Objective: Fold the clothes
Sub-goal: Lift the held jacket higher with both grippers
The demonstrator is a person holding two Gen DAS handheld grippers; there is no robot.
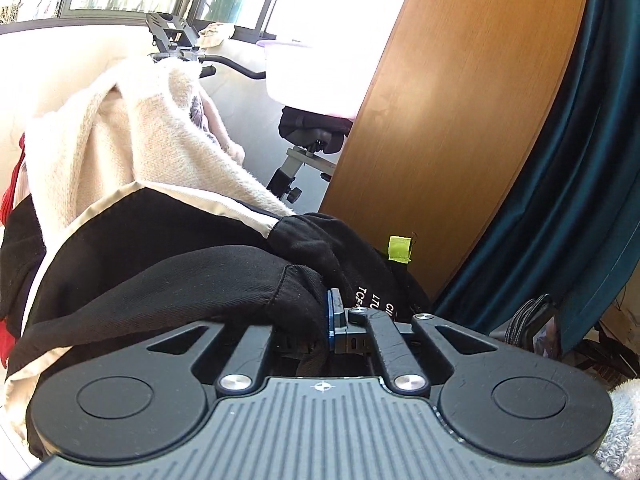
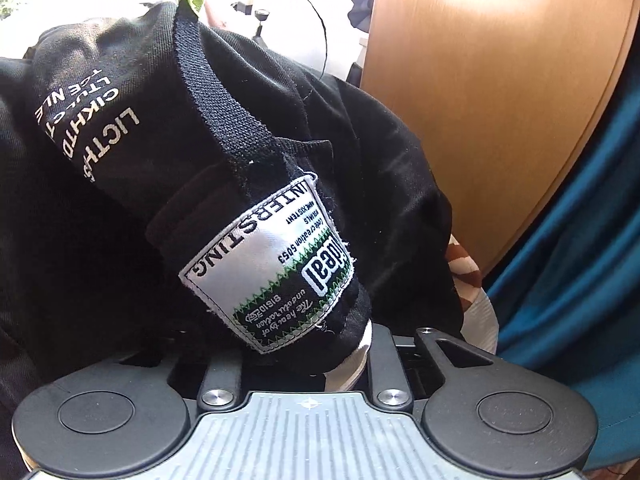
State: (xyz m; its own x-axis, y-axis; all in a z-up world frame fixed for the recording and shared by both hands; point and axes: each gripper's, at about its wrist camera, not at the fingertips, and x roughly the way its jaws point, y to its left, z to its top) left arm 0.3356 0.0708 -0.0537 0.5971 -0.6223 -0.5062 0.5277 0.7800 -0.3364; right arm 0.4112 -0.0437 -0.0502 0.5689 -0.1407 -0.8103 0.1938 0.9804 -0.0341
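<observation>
Black cotton garment with cream trim bunched, draped over both grippers. Left gripper fingers clamped on hem; right gripper fingers hidden, state undeterminable. Soft, limp, light; seams best gripped.

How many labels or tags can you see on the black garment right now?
2: a woven label just above the right gripper, and a small neon-green tag at the garment's far edge. Folds may hide others.
</observation>
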